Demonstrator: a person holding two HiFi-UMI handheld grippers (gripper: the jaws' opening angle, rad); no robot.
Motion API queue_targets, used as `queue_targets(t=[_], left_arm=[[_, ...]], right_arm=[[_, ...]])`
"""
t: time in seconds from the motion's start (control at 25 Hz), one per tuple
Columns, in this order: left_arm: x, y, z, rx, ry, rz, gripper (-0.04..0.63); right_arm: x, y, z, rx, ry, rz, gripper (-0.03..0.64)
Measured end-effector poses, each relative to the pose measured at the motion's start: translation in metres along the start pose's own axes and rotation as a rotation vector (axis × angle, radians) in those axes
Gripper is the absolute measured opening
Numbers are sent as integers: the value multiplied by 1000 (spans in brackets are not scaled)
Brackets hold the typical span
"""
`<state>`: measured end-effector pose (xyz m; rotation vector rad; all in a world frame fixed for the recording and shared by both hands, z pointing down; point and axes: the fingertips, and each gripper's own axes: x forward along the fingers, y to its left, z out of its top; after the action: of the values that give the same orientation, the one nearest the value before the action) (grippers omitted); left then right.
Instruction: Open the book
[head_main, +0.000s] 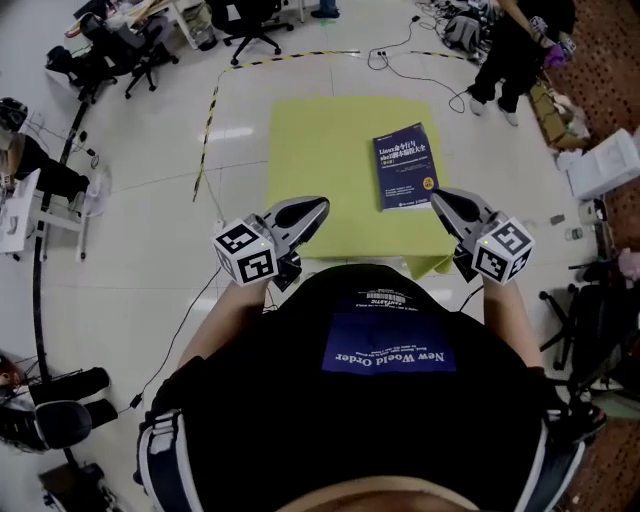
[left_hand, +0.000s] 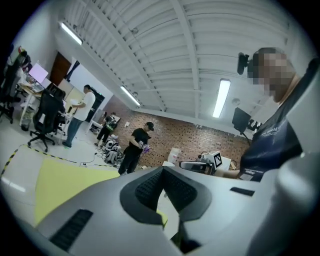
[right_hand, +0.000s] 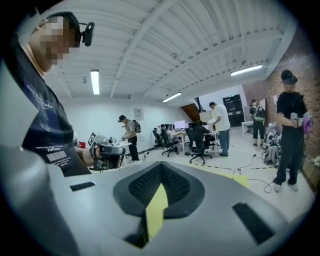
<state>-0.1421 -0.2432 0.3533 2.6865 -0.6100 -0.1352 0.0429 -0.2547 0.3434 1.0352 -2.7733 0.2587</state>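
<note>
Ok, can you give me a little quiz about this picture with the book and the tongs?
1. True or false: the blue book lies open.
2. The book lies on: A the yellow table, B the floor, C a chair.
3. Fill in: the left tongs and right tongs are both ____, holding nothing.
Key: 1 false; 2 A; 3 shut.

The book is showing off a smooth, slightly glossy cover, and the yellow-green tabletop is looking matt. The left gripper and right gripper are looking like matt grey plastic with ribbed dark pads.
</note>
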Motion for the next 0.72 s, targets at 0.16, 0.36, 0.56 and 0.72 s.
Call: queue_targets(t=[0.16, 0.36, 0.56, 0.72], left_arm=[[2, 58, 20, 7, 60, -59, 5], [13, 111, 27, -37, 102, -107, 5], [40, 130, 18, -69, 146, -93, 5], [80, 137, 11, -69, 197, -21, 5]], right_arm=[[43, -19, 14, 31, 9, -80, -12], [90, -31, 24, 19, 29, -101, -12], [96, -61, 11, 34, 68, -98, -12], [90, -102, 7, 26, 54, -53, -12]])
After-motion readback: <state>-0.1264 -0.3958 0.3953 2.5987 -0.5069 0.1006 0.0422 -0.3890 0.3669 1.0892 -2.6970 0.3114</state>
